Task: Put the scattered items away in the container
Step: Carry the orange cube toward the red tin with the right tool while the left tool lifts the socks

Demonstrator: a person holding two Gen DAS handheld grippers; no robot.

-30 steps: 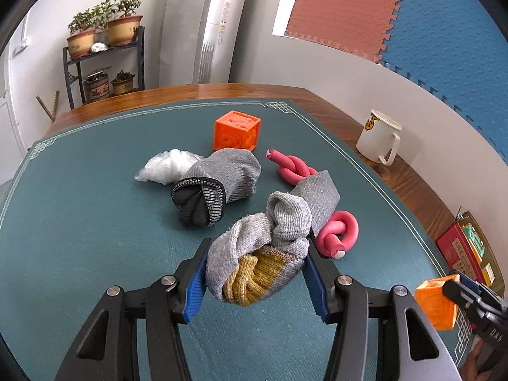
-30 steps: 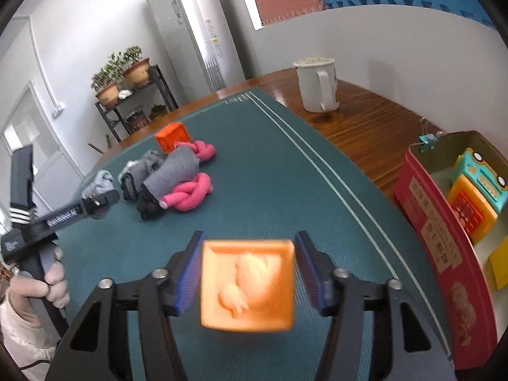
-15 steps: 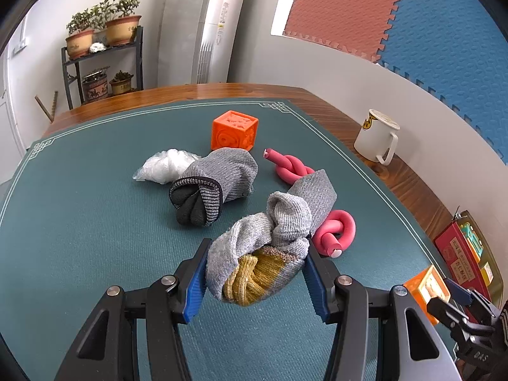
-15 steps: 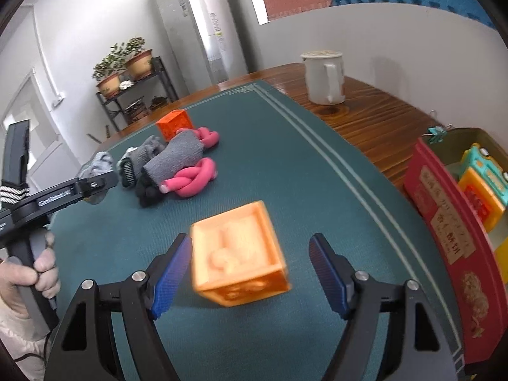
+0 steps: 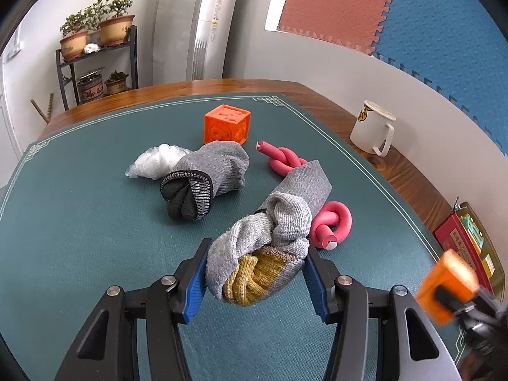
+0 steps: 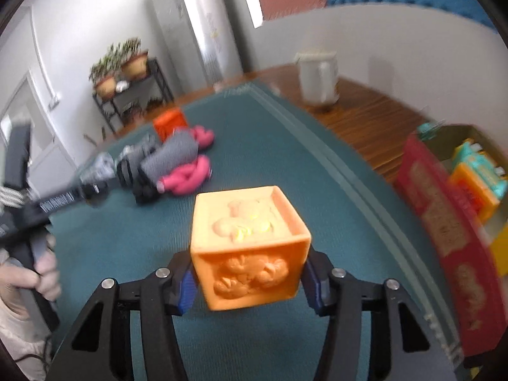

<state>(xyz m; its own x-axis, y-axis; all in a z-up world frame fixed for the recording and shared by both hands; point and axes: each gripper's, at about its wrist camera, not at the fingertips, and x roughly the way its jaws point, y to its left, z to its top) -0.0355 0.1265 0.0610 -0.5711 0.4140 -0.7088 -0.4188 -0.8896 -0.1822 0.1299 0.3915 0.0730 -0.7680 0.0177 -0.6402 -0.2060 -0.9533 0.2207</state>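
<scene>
Your right claw (image 6: 249, 281) clamps the pale orange cube (image 6: 249, 247) above the counter (image 6: 285, 165); your left claw (image 5: 257, 281) grips the knotted sock bundle (image 5: 270, 247). Carry the cube right, over the red box (image 6: 444, 222), then release.

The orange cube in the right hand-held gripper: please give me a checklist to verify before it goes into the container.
1. Cube gripped: ok. The right hand-held gripper is shut on the light orange cube, both pads on its sides.
2. Cube off the mat: cannot tell; the view is blurred.
3. Red container open at the top: ok.
4. Free room inside: cannot tell; toys already fill the visible part.
5. Path to the container clear: ok, only bare green mat between.
6. Left hand-held gripper out of the way: ok, it holds the grey sock bundle on the far side.
</scene>
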